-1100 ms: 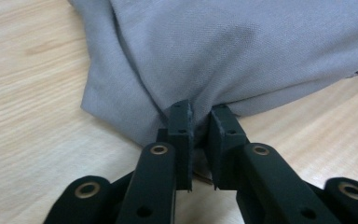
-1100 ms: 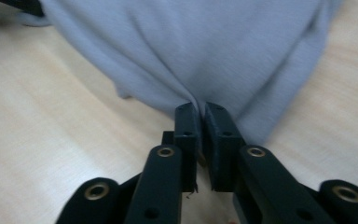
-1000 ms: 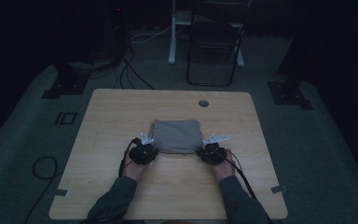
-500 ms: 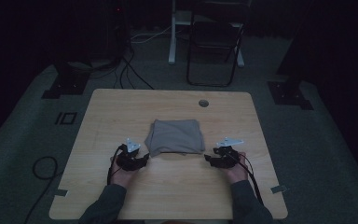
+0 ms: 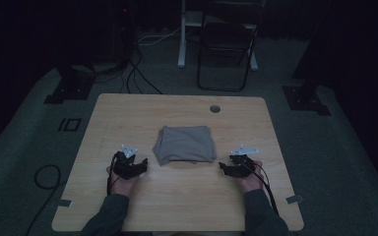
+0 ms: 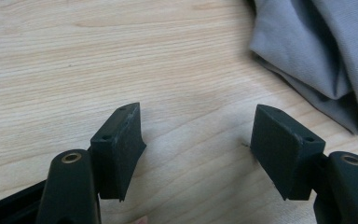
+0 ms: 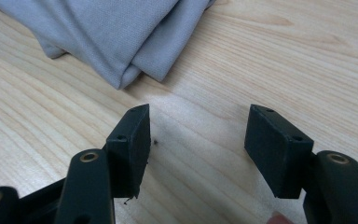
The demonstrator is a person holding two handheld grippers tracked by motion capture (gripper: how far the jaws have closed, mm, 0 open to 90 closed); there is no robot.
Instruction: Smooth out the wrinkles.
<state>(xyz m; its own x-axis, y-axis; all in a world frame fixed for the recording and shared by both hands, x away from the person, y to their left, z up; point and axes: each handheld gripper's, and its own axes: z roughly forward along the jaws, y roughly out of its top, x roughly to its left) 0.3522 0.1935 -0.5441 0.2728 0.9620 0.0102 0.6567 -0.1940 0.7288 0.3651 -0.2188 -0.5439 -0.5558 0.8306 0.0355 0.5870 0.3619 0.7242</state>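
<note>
A folded grey cloth [image 5: 184, 144] lies flat near the middle of the pale wooden counter [image 5: 128, 110], with no jaw touching it. The left gripper [image 5: 139, 164] rests on the counter just off the cloth's near left corner; its jaws have just been opening and stand wide apart over bare wood. The right gripper [image 5: 224, 167] sits off the near right corner, its jaws likewise just parted, with nothing between them.
</note>
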